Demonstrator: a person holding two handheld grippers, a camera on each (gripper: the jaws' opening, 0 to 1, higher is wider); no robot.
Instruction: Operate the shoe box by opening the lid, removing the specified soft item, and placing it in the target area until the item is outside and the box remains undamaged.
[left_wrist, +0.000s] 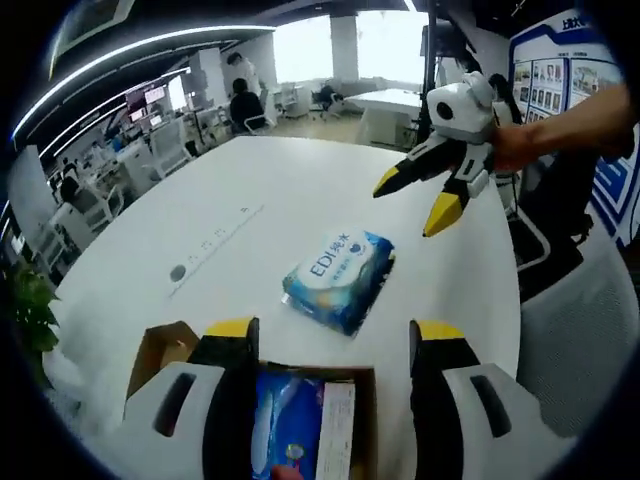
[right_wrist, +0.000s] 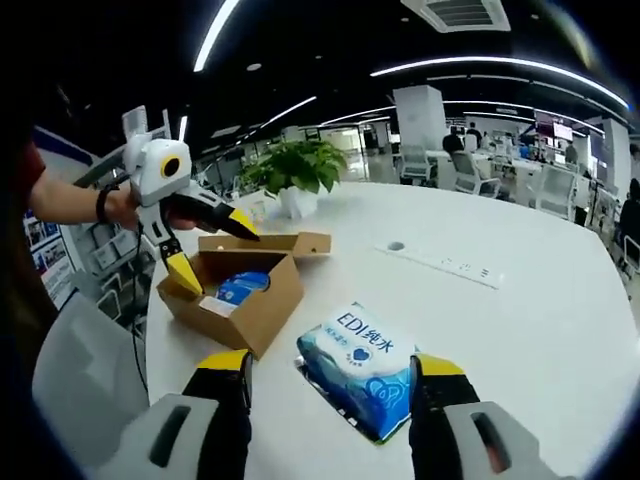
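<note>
An open brown cardboard shoe box (right_wrist: 262, 305) stands on the white table (right_wrist: 520, 300), its lid flap (right_wrist: 265, 243) folded back. A second blue pack (right_wrist: 240, 285) lies inside the box. A blue-and-white pack of wet wipes (right_wrist: 362, 368) lies flat on the table beside the box. My left gripper (right_wrist: 212, 250) hovers open over the box's near end; in its own view the left gripper (left_wrist: 333, 330) has the box (left_wrist: 160, 350) right below its jaws. My right gripper (left_wrist: 412, 200) hangs open above the table beyond the wipes pack (left_wrist: 338, 278), holding nothing.
A potted plant (right_wrist: 295, 170) stands on the table behind the box. A socket strip (right_wrist: 450, 265) is set into the tabletop. A pale chair (left_wrist: 580, 330) sits at the table's edge. Office desks, chairs and seated people fill the background.
</note>
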